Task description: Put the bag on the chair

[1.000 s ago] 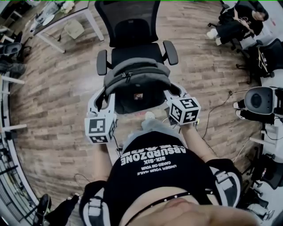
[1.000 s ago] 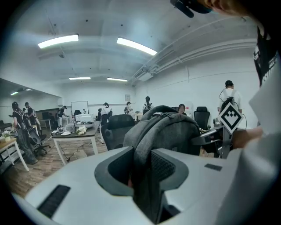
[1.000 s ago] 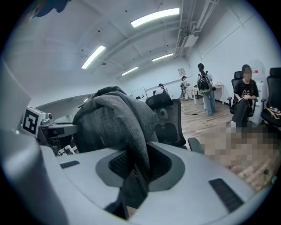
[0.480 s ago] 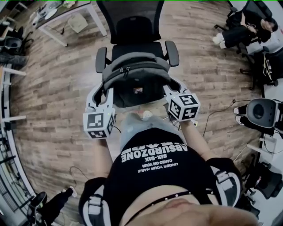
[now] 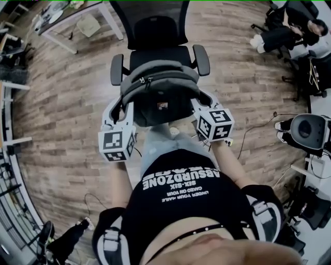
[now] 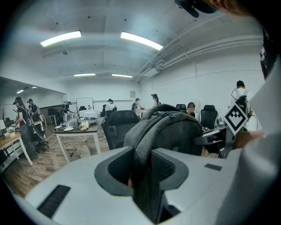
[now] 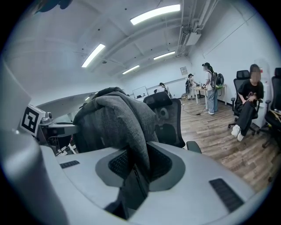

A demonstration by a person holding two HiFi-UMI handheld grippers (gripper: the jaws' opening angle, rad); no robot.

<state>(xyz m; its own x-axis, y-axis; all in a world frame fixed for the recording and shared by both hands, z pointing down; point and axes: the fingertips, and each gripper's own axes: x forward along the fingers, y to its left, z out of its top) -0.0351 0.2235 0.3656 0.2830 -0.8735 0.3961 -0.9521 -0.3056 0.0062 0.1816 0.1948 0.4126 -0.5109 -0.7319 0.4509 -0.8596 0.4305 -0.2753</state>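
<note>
I hold a grey backpack (image 5: pixel 160 85) between both grippers, just in front of and over the seat of a black office chair (image 5: pixel 158 26). My left gripper (image 5: pixel 120 107) is shut on the bag's left side, where the grey fabric (image 6: pixel 169 132) runs down between the jaws of the left gripper (image 6: pixel 142 169). My right gripper (image 5: pixel 201 101) is shut on the right side, with a fold of the bag (image 7: pixel 114 116) pinched in the right gripper (image 7: pixel 136 165). The chair's backrest (image 7: pixel 169 118) stands right behind the bag. The bag hides most of the seat.
A white-legged desk (image 5: pixel 77 15) stands at the far left on the wood floor. A seated person (image 5: pixel 289 26) is at the far right, and another chair (image 5: pixel 305 129) with floor cables is close on my right. In the left gripper view, several people stand at desks (image 6: pixel 79 127).
The bag and both grippers have shifted slightly forward toward the chair's seat. Both grips are unchanged.
</note>
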